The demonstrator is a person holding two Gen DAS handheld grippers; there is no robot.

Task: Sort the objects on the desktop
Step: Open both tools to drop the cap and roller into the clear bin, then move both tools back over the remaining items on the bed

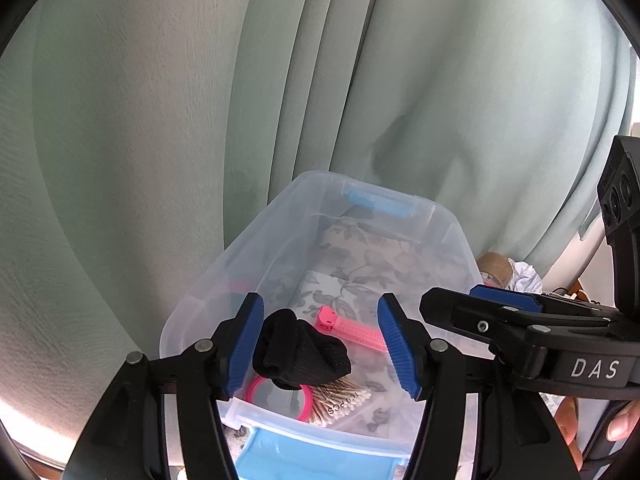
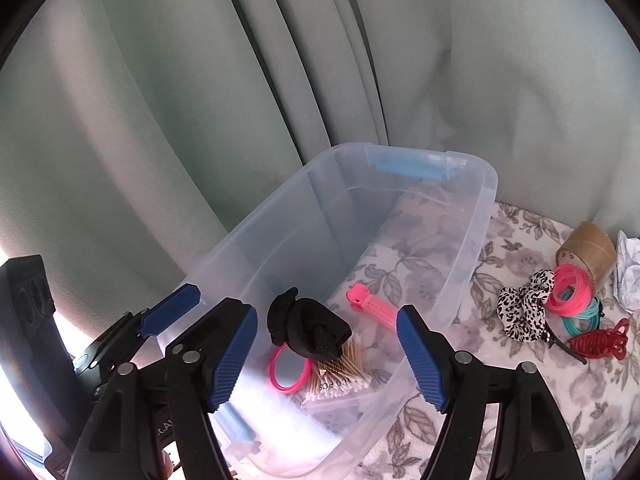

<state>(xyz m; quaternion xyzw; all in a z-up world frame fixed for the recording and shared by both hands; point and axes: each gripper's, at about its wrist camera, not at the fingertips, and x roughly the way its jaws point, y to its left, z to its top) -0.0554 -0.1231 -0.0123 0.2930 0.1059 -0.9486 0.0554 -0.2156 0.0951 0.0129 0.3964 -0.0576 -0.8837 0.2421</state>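
Note:
A clear plastic bin (image 1: 280, 216) (image 2: 486, 200) stands on a floral cloth against a green curtain. Inside it a black fabric bundle (image 1: 300, 356) (image 2: 308, 332) lies on a round pink mirror (image 2: 288, 372) and a bag of cotton swabs (image 2: 340, 376). A pink hair clip (image 1: 348, 326) (image 2: 372, 304) rests further in. My left gripper (image 1: 322, 346) hangs open above the bin's near end, and nothing is between its pads. My right gripper (image 2: 328, 360) is open too, just beside it over the same end.
On the cloth right of the bin lie a leopard-print scrunchie (image 2: 524, 308), pink hair ties (image 2: 568, 288), teal hair ties (image 2: 584, 320), a red claw clip (image 2: 600, 342), a brown tape roll (image 2: 588, 256) and crumpled white paper (image 2: 628, 276). A hand (image 1: 620, 424) shows at lower right.

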